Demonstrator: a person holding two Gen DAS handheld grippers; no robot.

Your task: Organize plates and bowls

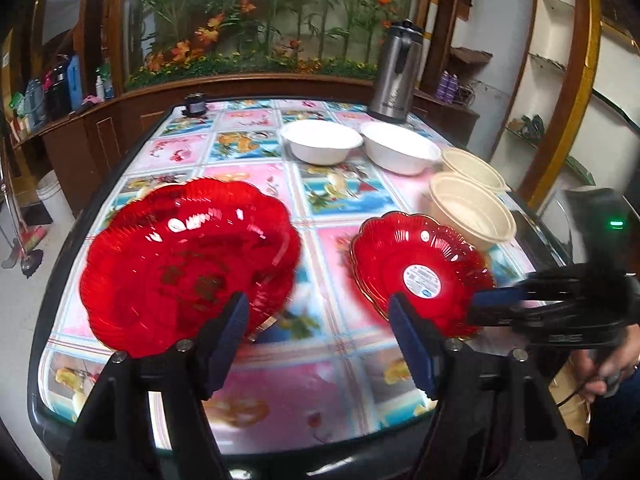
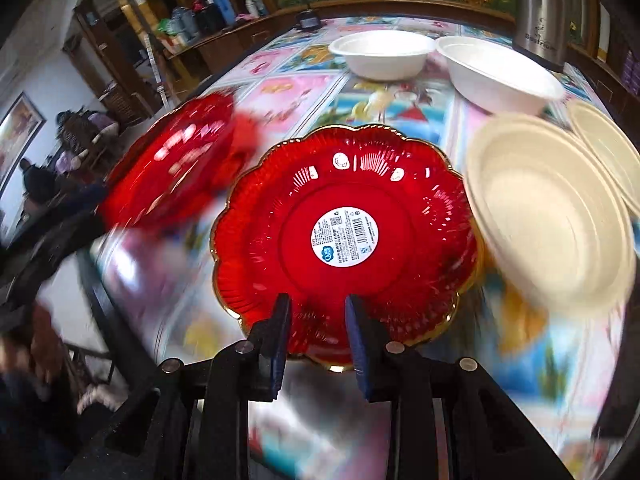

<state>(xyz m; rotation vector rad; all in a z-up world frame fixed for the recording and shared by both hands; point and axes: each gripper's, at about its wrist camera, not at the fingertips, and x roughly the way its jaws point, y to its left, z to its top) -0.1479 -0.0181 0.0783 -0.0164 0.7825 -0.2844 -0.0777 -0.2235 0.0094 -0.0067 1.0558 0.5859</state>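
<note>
The right gripper, jaws narrowly apart, straddles the near rim of the stickered red plate on the counter, while the left gripper gapes beside the other red plate; both look light, rigid, glossy plastic, best pinched at the scalloped edge.

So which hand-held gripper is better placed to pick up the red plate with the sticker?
The right hand-held gripper: its open jaws already straddle the near rim of the sticker plate. The left hand-held gripper hangs open between both red plates.
</note>
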